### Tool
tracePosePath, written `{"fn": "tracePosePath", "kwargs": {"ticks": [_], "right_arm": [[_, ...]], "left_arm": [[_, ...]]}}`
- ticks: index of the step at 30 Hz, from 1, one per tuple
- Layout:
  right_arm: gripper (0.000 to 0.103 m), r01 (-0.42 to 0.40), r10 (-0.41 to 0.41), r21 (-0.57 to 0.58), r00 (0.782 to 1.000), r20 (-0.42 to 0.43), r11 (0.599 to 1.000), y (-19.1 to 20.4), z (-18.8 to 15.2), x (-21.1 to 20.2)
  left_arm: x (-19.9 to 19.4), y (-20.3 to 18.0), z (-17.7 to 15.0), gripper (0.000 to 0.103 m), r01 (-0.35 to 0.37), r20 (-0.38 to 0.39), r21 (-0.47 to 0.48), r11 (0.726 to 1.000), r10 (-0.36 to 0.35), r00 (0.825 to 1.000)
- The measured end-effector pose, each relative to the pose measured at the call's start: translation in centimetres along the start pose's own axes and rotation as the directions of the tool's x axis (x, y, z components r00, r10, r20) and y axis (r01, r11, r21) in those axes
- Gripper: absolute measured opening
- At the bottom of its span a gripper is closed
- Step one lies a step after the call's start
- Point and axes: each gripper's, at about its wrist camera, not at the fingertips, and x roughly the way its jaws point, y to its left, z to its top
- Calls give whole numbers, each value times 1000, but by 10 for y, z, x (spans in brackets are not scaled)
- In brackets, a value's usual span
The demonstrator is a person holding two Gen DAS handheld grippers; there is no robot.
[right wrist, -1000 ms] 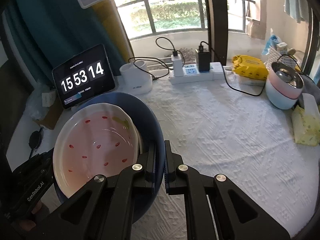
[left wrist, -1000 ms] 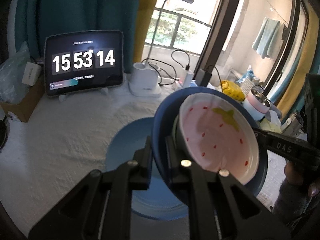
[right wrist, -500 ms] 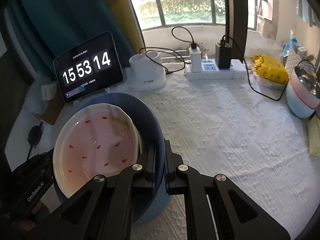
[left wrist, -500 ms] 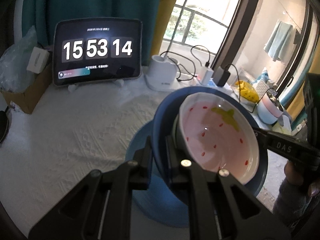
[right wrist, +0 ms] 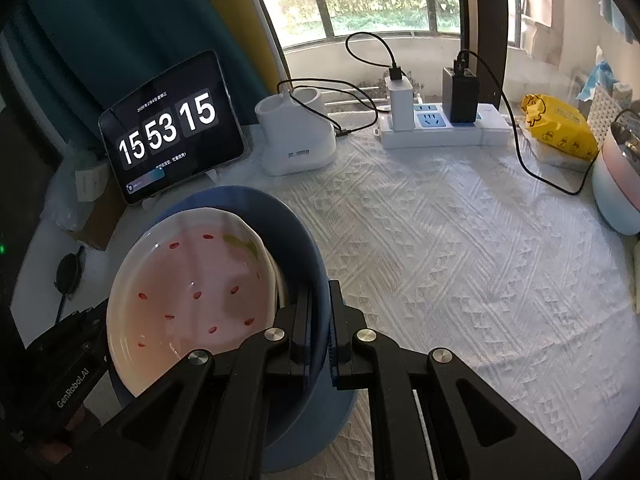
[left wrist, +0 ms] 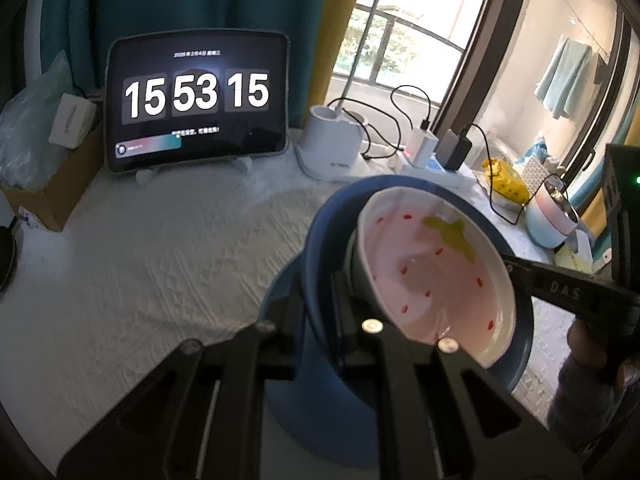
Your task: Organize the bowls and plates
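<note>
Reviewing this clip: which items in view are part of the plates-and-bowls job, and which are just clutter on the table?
Job items: dark blue bowl, pinched at its rim by the left gripper and right gripper; strawberry-pattern bowl nested inside; light blue plate beneath.

Clutter: clock tablet, white lamp base, power strip, yellow packet.

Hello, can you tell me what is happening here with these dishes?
A person holds a gripper in each hand. The left gripper and the right gripper are both shut on opposite rims of a dark blue bowl, which carries a pink strawberry-patterned dish inside it. They hold it just above a light blue plate lying on the white tablecloth.
</note>
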Motion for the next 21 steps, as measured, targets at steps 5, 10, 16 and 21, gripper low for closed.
{"fn": "tracePosePath", "kwargs": {"ticks": [5,10,16,21], "right_arm": [[9,-11,11,15,1000,-14,1000,-6,-2,3],[10,-16,16,20,1000,-16,1000,-9,-2,4],[10,-16,16,20,1000,-19,1000,-10,-1,5],[10,0,0,15,1000,-14,1000,-10,-1,4]], "left_arm": [[2,-3,2,10,-6,3,8,1000,6,1000],[2,-6,3,11,-30,5,17,999,30,1000],[3,-7,3,12,-45,-2,23,999,45,999],[3,-7,3,14,-71,8,22,997,70,997]]}}
